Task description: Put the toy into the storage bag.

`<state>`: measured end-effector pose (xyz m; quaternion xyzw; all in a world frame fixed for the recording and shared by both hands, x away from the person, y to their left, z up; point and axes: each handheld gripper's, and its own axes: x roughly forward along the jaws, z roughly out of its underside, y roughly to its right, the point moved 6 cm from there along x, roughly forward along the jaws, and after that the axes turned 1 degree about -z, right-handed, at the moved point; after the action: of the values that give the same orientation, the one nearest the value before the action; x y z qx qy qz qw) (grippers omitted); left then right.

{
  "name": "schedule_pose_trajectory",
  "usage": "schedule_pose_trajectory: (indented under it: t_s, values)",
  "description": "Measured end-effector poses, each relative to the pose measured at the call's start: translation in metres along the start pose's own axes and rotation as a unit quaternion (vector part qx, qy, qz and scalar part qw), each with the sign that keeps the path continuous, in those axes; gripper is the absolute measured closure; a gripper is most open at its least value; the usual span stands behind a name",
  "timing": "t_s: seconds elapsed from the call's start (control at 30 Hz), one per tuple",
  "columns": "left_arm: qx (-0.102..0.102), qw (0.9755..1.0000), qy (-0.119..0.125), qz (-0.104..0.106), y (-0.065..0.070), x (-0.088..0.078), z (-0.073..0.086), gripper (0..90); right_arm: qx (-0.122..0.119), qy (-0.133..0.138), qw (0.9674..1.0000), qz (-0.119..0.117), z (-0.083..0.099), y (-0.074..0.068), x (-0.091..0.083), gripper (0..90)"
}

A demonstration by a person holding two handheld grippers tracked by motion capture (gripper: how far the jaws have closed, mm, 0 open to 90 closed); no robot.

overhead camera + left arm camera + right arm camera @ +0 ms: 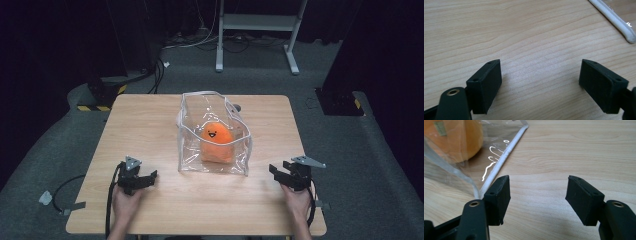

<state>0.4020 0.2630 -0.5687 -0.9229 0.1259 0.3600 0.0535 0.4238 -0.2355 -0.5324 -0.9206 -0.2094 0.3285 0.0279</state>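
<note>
A: Where is the clear bag (214,134)?

B: Standing upright on the wooden table (150,120), between the 2 grippers and a little beyond them; the orange plush toy (217,142) with a smiling face sits inside it, seen through the plastic; its white handle (202,93) arches over the open top.

A: And the left gripper (141,181)?

B: Near the bag's front left corner but apart from it; its jaws stand wide with bare wood between them; in its own view a white trimmed edge (614,20) of the bag lies ahead and to its right.

A: The right gripper (281,173)?

B: Off the bag's front right corner; jaws apart, nothing between them; in the right gripper view the bag's white seam (506,153) runs just beside the left-hand jaw; the toy shows orange farther up and left.
</note>
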Motion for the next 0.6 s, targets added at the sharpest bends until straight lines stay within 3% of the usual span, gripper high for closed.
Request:
schedule_pose_trajectory:
  t_s: [0.6]
  values:
    - [-0.002, 1.0, 0.002, 0.0, 0.0, 0.0, 0.0, 18.4, -0.015, -0.022, 0.9991, 0.032, 0.006, 0.003, 0.013, 35.9]
